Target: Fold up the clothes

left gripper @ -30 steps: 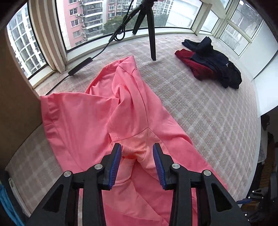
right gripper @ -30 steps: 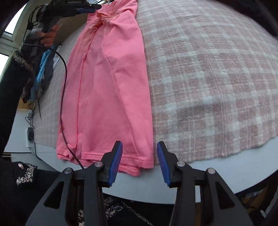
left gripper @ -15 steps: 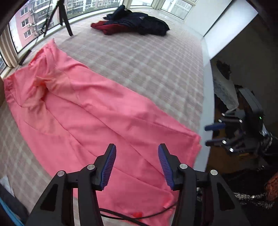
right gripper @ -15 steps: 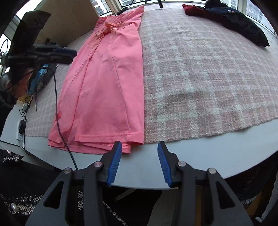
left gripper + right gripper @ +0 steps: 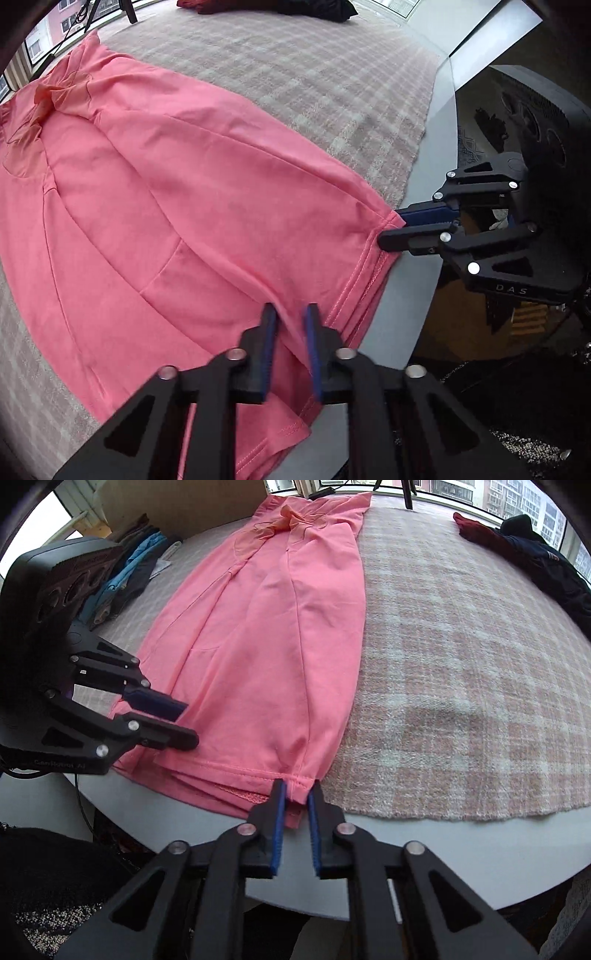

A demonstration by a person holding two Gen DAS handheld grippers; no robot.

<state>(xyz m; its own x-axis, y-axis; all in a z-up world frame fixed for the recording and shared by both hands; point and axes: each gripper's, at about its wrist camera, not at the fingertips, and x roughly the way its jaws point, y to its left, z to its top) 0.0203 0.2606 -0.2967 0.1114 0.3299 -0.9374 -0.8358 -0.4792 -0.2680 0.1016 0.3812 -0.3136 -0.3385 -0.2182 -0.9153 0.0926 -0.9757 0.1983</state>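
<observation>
We see both grippers, left (image 5: pixel 290 314) and right (image 5: pixel 297 788), clenched on the near hem of the pink knit shirt (image 5: pixel 273 627).

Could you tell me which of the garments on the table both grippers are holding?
The pink shirt, laid out long, pinched at its near hem; the dark clothes are heaped far off.

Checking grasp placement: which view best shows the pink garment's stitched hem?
The right wrist view: the pink garment's stitched hem runs unbroken along the table edge. The left wrist view shows it foreshortened, partly behind the left gripper.
</observation>
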